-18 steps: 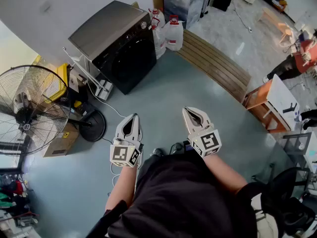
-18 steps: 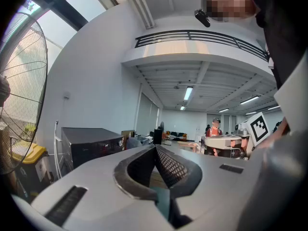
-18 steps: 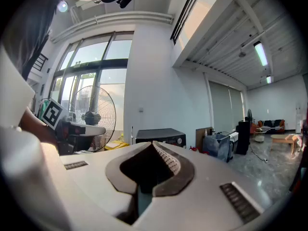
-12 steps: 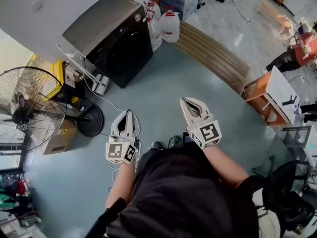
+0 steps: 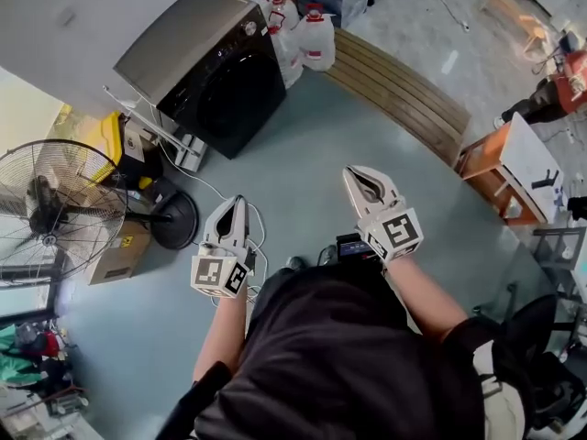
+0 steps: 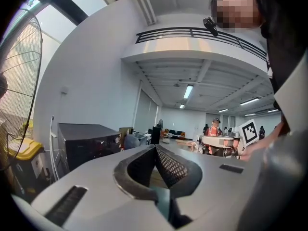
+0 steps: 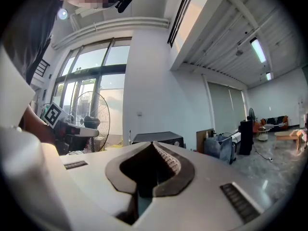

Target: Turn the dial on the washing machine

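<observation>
Left gripper (image 5: pixel 237 202) and right gripper (image 5: pixel 354 174) are both sitting with jaws pressed together, gripping nothing, pointing level. Washing machine (image 5: pixel 215 81) is standing well apart at 11 o'clock, its dial (image 5: pixel 249 27) on the upper front panel, untouched.

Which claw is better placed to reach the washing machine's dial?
Probably the right claw: its view shows the dial almost in line with its tips; the left claw aims right of it.

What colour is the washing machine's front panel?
Black, under a dark grey top; the washing machine shows best in the head view.
</observation>
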{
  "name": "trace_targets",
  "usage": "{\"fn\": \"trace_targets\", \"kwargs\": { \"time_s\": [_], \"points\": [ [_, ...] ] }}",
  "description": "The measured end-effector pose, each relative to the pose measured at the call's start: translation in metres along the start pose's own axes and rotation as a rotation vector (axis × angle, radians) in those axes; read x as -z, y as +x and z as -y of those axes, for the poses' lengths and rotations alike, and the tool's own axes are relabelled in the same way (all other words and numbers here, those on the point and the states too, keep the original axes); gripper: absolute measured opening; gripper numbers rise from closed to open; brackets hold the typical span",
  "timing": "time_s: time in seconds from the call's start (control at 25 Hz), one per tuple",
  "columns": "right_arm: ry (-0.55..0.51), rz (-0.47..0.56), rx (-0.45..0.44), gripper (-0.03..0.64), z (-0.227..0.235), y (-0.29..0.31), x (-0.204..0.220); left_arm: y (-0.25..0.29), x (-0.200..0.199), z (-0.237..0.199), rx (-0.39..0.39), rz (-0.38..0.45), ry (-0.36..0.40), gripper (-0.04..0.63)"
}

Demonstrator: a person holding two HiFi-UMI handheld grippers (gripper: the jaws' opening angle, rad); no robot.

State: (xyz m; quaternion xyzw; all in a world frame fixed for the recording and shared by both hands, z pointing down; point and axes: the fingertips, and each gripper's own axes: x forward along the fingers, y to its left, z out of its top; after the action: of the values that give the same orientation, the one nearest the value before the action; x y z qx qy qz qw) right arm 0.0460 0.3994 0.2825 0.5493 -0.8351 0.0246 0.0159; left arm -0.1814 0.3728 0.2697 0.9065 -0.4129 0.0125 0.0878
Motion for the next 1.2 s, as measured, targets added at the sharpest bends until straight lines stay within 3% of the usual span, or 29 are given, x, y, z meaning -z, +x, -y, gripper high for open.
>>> {"fn": "trace_targets", "kwargs": {
  "time_s": [0.2,0.32,0.68,0.92,1.2],
  "points": [
    [0.036,-0.024,-0.010,0.023,0.015,0.001,0.012,0.009,-0.011,0.010,-0.005,0.015,0.005,0.015],
    [0.023,-0.020,-0.022,0.023,0.020,0.000,0.015,0.014,-0.012,0.013,-0.048,0.025,0.027,0.015],
    [0.055,-0.079,-0.063,0.021,0.014,0.019,0.037,0.024,0.017,-0.004,-0.083,-0.037,-0.038,0.015],
    [0.042,-0.120,-0.073,0.021,0.028,0.070,0.048,0.067,0.031,-0.040,-0.072,-0.042,-0.101,0.015],
    [-0.001,-0.138,-0.075,0.023,0.046,0.160,0.036,0.138,0.026,-0.106,-0.044,-0.047,-0.086,0.015]
  ]
}}
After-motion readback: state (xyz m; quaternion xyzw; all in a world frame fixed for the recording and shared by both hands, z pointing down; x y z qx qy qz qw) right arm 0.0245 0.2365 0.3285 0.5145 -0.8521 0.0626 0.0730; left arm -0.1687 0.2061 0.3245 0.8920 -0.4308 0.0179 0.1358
